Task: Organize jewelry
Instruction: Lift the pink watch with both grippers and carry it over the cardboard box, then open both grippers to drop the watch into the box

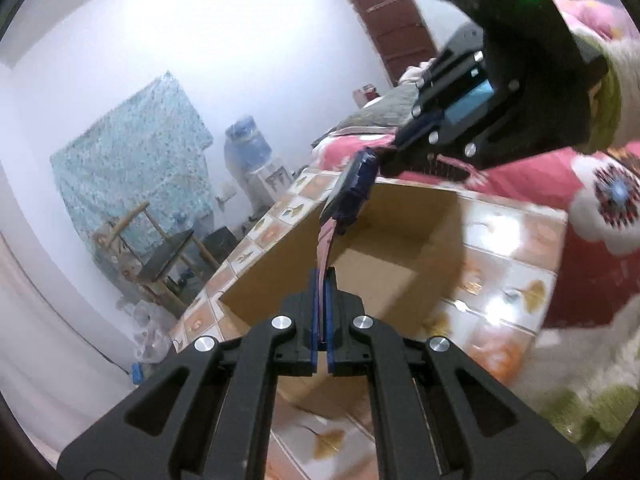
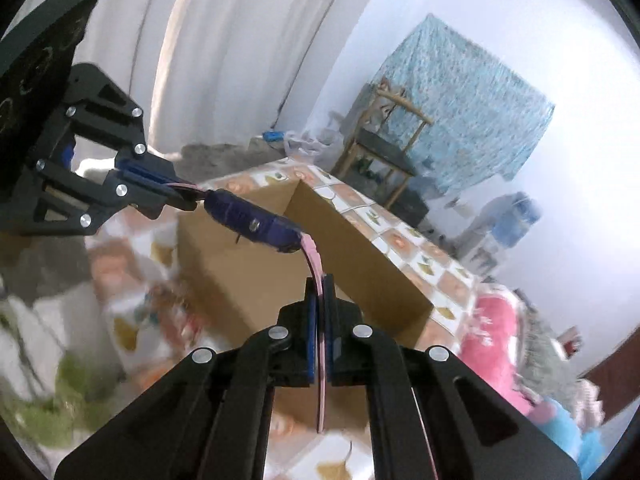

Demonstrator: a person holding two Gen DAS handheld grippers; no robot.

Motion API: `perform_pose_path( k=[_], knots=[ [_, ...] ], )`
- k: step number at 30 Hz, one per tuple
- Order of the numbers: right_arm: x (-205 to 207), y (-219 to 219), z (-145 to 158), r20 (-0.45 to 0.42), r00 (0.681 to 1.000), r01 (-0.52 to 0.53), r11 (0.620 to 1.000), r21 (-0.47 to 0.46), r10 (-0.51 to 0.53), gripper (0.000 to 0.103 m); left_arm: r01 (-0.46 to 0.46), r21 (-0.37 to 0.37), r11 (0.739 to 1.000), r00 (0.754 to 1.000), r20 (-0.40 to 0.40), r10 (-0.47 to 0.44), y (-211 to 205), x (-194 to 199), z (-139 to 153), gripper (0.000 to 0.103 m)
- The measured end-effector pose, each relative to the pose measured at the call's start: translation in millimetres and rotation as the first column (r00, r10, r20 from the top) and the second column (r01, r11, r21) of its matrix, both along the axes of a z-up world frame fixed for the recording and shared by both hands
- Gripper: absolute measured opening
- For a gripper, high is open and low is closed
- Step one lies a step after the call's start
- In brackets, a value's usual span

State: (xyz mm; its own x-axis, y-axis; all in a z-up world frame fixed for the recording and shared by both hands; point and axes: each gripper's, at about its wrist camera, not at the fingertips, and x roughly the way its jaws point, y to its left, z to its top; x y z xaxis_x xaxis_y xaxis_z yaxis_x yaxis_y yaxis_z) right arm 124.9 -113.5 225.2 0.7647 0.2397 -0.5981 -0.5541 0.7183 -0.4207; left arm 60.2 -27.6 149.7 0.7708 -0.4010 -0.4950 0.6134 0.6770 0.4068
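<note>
A wristwatch with a dark blue case and a pink strap hangs in the air above an open cardboard box. My left gripper is shut on one end of the strap. My right gripper is shut on the other end. Each gripper shows in the other's view, the right at the upper right and the left at the left. The box's inside looks empty where visible.
The box stands on a tiled tabletop. A pink and red floral blanket lies beyond it. A wooden chair, a water dispenser and a hanging blue cloth stand by the far wall.
</note>
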Motion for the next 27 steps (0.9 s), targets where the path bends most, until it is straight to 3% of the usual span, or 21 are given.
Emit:
perform_pose_path(
  k=[4,7,11,18,21,27],
  knots=[
    [78.2,1.8,-14.7,-0.185,0.983,0.000,1.000,0.028,0.005,0.003,-0.032,-0.005,0.999,0.981,-0.189,0.031,5.0,69.6,-8.3,0.002],
    [126.1,4.7,-43.5,-0.334,0.943,-0.007,1.000,0.004,0.008,0.003,-0.056,0.034,0.998,0.936,-0.347,0.064,3.7,117.9,-29.5,0.002],
    [173.8,10.6,-90.0,-0.508,0.861,-0.012,0.998,-0.055,-0.018,0.003,-0.070,0.093,0.993,0.841,-0.530,0.109,3.9,166.5,-61.4,0.002],
    [234.5,24.0,-143.8,-0.692,0.717,-0.012,0.991,-0.134,-0.085,0.003,-0.038,0.195,0.980,0.767,-0.623,0.153,-3.7,201.8,-95.2,0.005],
    [255.0,20.5,-157.8,-0.722,0.679,0.022,0.987,-0.159,-0.131,0.010,-0.032,0.188,0.982,0.762,-0.631,0.146,-2.6,208.5,-97.5,0.010],
    [265.9,12.7,-160.7,-0.723,0.675,0.050,0.987,-0.154,-0.147,0.017,-0.062,0.225,0.972,0.820,-0.544,0.178,0.6,209.3,-89.9,0.015]
  ],
)
